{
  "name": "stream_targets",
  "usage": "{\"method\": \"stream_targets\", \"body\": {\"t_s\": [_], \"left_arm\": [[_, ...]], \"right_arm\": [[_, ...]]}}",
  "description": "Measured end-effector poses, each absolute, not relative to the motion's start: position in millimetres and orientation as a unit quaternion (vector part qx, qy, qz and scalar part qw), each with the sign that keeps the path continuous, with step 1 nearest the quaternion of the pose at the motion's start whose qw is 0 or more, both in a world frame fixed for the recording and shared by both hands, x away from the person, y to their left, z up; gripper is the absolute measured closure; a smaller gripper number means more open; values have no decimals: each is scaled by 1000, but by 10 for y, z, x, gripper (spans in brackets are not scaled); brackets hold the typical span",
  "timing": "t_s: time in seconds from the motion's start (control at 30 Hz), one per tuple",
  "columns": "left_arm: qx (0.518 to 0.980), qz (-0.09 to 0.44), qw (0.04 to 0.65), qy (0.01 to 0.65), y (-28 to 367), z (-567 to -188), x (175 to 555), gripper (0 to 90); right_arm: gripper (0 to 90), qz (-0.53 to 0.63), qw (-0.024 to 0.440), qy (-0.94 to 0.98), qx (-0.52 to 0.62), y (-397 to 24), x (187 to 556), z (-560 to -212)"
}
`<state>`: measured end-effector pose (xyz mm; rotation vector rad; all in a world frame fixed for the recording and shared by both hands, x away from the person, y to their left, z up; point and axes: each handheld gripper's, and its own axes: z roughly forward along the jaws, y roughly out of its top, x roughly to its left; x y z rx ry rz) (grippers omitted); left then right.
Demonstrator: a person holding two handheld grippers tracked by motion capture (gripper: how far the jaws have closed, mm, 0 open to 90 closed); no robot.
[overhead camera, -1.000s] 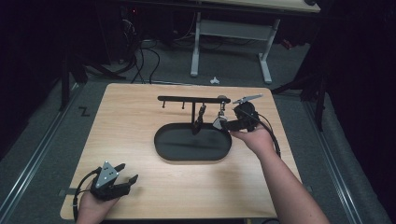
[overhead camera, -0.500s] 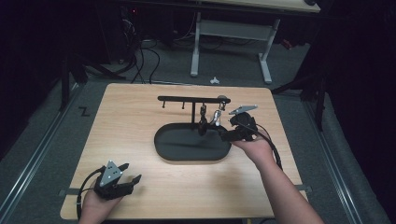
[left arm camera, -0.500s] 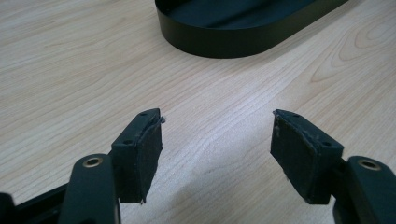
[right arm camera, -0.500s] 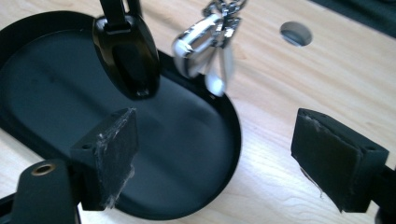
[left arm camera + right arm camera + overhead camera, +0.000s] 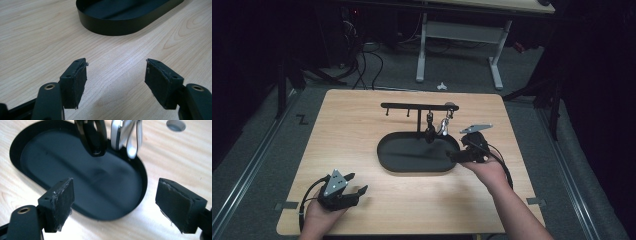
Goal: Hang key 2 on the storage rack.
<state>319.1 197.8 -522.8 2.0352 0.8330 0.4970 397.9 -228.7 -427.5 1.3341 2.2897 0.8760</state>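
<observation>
Two carabiners, one black (image 5: 429, 131) and one silver (image 5: 444, 127), hang from a thin black rack (image 5: 418, 106) above one matte oval tray (image 5: 398, 161). The right gripper (image 5: 453, 157) and left gripper (image 5: 358, 193) both gape wide, empty, on pale woodgrain table (image 5: 352, 130).

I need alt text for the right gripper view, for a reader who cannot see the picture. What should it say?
The open right gripper, its two black jaws holding nothing, hovers over the near end of a black oval tray on a light wooden table. At the top edge, a black carabiner and a silver carabiner hang over the tray's far side.
</observation>
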Motion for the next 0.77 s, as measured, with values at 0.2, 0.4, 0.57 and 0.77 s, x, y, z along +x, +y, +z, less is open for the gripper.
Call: {"method": "stream_targets", "body": {"t_s": [0.2, 0.4, 0.57, 0.77], "left_arm": [[812, 202, 434, 334, 1985, -5213, 3172, 344], [807, 195, 443, 338, 1992, -5195, 3189, 346], [800, 185, 455, 346, 1964, -5177, 3224, 346], [800, 192, 456, 340, 1877, -5124, 3266, 346]], "right_arm": [[153, 332, 172, 796, 476, -2434, 3756, -4493], [151, 369, 158, 772, 493, -2639, 3497, -4837], [159, 404, 206, 736, 503, -2816, 3242, -5103], [155, 407, 202, 739, 498, -2882, 3118, -5148]]}}
